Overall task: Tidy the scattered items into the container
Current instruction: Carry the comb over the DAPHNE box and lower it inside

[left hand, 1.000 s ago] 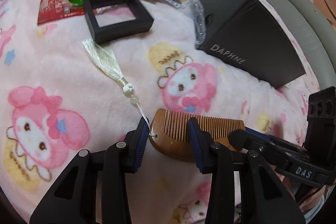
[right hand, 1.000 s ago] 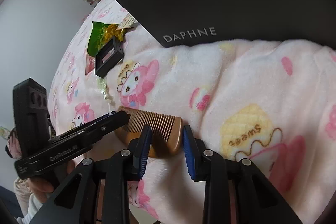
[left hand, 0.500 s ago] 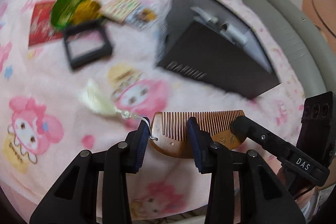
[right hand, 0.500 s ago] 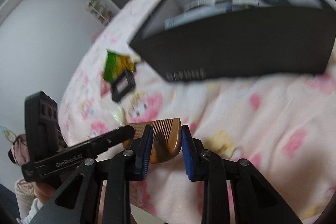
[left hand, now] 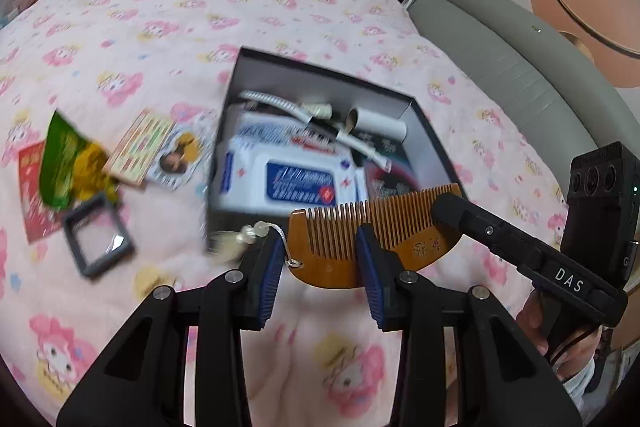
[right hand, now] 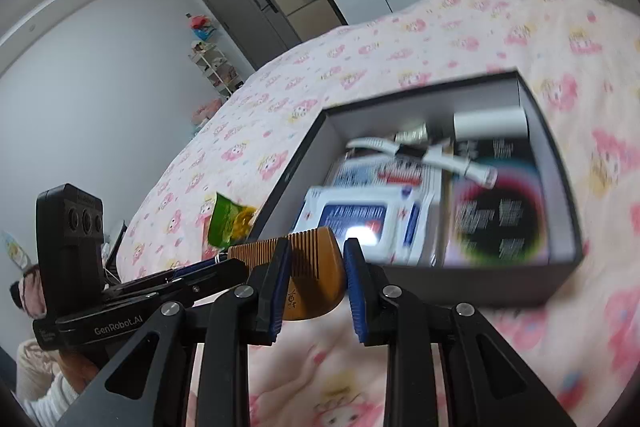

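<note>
Both tools share one build: black angular plastic arms with silver screw heads and ribbed blue pads [left hand: 370, 269] on the fingertips. The right gripper [left hand: 452, 215] carries white "DAS" lettering and a black three-lens camera block. The left gripper [right hand: 240, 269] reads "GenRobot.AI". A white sleeve cuff [right hand: 52, 397] shows below it.

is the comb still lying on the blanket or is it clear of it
Apart. In the left wrist view the comb hangs in the air between both grippers, in front of the open box, with the pink blanket visibly lower behind and beneath it.
</note>
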Motion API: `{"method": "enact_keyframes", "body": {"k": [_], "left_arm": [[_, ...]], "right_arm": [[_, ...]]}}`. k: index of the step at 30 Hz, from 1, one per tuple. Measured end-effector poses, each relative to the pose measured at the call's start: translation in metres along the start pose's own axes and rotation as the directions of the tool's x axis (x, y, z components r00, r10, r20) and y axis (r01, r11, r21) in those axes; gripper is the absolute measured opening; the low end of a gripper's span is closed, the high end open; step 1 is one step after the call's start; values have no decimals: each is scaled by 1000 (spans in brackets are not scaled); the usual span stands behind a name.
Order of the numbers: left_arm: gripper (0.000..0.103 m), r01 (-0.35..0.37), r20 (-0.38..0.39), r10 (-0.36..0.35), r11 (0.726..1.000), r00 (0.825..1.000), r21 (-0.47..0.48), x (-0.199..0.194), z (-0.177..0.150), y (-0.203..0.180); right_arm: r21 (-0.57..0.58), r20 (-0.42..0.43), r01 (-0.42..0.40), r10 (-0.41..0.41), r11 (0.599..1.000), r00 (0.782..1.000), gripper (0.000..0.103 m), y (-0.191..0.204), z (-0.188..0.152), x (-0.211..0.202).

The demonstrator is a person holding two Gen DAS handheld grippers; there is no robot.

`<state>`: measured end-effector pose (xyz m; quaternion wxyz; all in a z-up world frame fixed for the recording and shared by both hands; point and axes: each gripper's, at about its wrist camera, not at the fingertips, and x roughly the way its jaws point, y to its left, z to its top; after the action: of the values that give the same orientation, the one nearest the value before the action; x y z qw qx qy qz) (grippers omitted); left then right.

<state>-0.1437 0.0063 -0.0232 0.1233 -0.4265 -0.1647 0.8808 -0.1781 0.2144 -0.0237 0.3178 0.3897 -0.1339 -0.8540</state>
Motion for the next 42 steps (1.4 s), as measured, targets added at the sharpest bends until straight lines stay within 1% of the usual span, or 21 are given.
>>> {"method": "enact_keyframes", "body": {"k": [4, 8, 10, 15, 17, 21, 24, 27, 28, 29, 32, 33, 34, 38, 42], "left_arm": [[37, 17, 3, -17, 1000, 1000, 12, 20, 22, -15], [37, 16, -10, -15, 999, 1000, 51, 43, 33, -34], [37, 13, -24, -11, 997, 1000, 72, 57, 36, -44], [37, 51, -77, -47, 998, 996, 49, 92, 37, -53], [37, 52, -86, -48, 998, 995, 43, 102, 36, -57], [37, 43, -104, -39, 998, 994, 36, 116, 33, -60], [37, 33, -123, -29, 999, 992, 28, 124, 31, -59], [35, -1, -140, 8, 999, 990, 51, 131, 28, -60], [27, 3, -149, 6, 998, 989, 56, 134, 27, -60], [27, 8, -158, 1, 998, 987, 58, 137, 25, -62], [27, -19, -149, 30, 997, 988, 75, 140, 23, -66], [27, -28, -148, 39, 997, 988, 76, 141, 23, -66], [27, -36, -147, 46, 997, 988, 72, 141, 24, -65], [27, -61, -142, 68, 997, 988, 53, 140, 24, -61], [27, -71, -132, 74, 997, 988, 30, 138, 29, -56]], "right_arm": [[-42, 23, 23, -22, 999, 999, 23, -13, 21, -3], [10, 68, 36, -37, 999, 997, 23, -42, 31, -7], [32, 70, 47, -49, 998, 996, 23, -56, 33, -7], [47, 70, 98, -101, 994, 992, 23, -85, 31, -6], [40, 73, 119, -122, 992, 990, 23, -92, 31, -8], [69, 68, 117, -122, 991, 990, 23, -106, 32, -6], [75, 54, 125, -129, 989, 990, 23, -112, 31, -1], [72, 38, 122, -125, 990, 991, 23, -113, 29, 3], [68, 34, 121, -123, 990, 992, 23, -112, 28, 4], [64, 31, 119, -122, 991, 992, 21, -111, 27, 5], [52, 20, 119, -120, 992, 993, 21, -109, 25, 9], [49, 12, 136, -137, 989, 990, 21, -110, 24, 11], [52, 12, 143, -144, 988, 990, 19, -112, 23, 12], [69, 17, 142, -144, 987, 989, 19, -115, 22, 10], [72, 26, 160, -162, 985, 986, 19, -115, 22, 9]]}}
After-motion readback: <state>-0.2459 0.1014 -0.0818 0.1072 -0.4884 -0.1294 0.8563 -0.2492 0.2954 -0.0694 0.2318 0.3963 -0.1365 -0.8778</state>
